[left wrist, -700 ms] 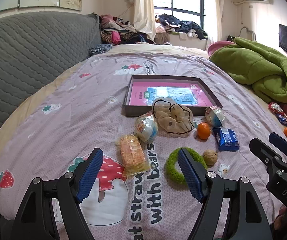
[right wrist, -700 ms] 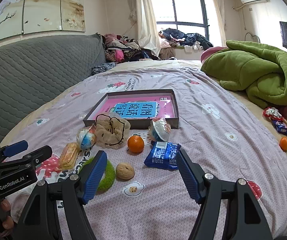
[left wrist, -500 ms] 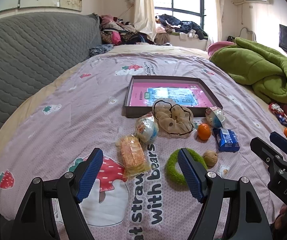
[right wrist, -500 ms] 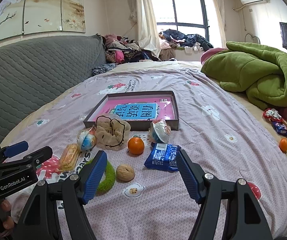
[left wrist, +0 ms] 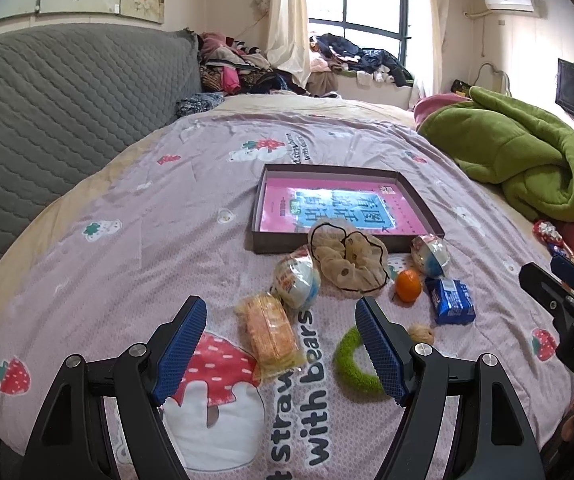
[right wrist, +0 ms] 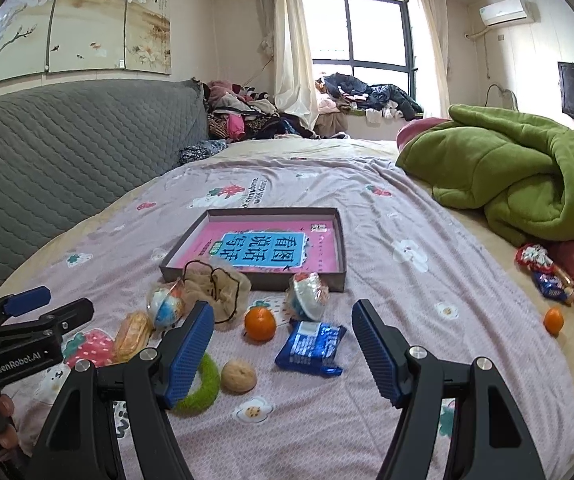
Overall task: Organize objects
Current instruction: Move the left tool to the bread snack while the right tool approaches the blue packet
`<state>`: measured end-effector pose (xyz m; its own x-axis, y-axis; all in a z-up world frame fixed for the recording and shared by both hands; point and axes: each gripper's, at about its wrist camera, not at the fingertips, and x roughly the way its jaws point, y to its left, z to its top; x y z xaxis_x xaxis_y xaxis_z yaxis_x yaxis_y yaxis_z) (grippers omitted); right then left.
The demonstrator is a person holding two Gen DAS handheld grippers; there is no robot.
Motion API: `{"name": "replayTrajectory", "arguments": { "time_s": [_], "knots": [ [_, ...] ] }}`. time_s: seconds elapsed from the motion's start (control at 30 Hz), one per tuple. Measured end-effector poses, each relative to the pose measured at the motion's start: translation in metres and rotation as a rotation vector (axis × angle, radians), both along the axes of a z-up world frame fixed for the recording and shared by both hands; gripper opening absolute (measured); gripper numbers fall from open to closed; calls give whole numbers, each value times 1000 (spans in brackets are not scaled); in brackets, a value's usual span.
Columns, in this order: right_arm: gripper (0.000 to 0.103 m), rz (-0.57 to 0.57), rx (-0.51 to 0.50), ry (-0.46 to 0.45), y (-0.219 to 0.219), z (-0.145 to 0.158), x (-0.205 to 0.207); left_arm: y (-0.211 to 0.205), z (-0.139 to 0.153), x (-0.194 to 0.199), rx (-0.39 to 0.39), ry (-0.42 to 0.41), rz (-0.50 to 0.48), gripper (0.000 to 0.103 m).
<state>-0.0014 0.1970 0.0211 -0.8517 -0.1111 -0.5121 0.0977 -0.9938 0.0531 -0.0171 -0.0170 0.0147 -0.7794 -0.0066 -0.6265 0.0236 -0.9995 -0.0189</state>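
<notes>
Both grippers hang above the near edge of a bed (left wrist: 191, 184) covered in a lilac quilt printed with strawberries and bears, and both hold nothing. The left gripper (left wrist: 281, 346) has its blue ribbed pads spread wide apart over a clear packet of golden crackers (left wrist: 271, 334), and a fuzzy green ring (left wrist: 353, 364) lies partly behind its right finger. The right gripper (right wrist: 283, 350) likewise stands wide apart, with a crinkled blue snack packet (right wrist: 311, 347) and a brown walnut (right wrist: 239, 376) lying on the quilt between its fingers. A small orange mandarin (right wrist: 260, 323) sits just beyond the walnut, beside the blue packet. Farther back lies a shallow dark grey cardboard box (right wrist: 333, 278) that holds a pink and blue book with large printed characters (right wrist: 263, 249). Against the box's near wall rests a beige fabric scrunchie edged in black (left wrist: 349, 258), with a round wrapped white and blue ball snack (left wrist: 297, 280) to its left and a second one like it (left wrist: 431, 255) to its right. Well apart on the right side of the bed, a second small mandarin (right wrist: 553, 321) and a few wrapped sweets (right wrist: 547, 272) lie near a rumpled green fleece blanket (right wrist: 519, 172). A quilted grey headboard (right wrist: 67, 152) runs along the left, and clothes are heaped by the window (right wrist: 361, 20).
</notes>
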Motion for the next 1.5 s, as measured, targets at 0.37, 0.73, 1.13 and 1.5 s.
{"name": "replayTrajectory", "arguments": {
  "time_s": [0.37,0.73,1.13,1.5],
  "knots": [
    [71,7,34,-51,1,-11,-23,-8,-9,-27,9,-51,0,78],
    [71,-2,37,-117,7,-38,-41,-4,-44,-46,-6,-129,10,78],
    [71,-8,49,-192,9,-64,-58,-6,-74,-63,0,-205,20,78],
    [71,-37,35,-276,11,-90,-82,-13,-96,-79,-3,-246,43,78]
  ]
}}
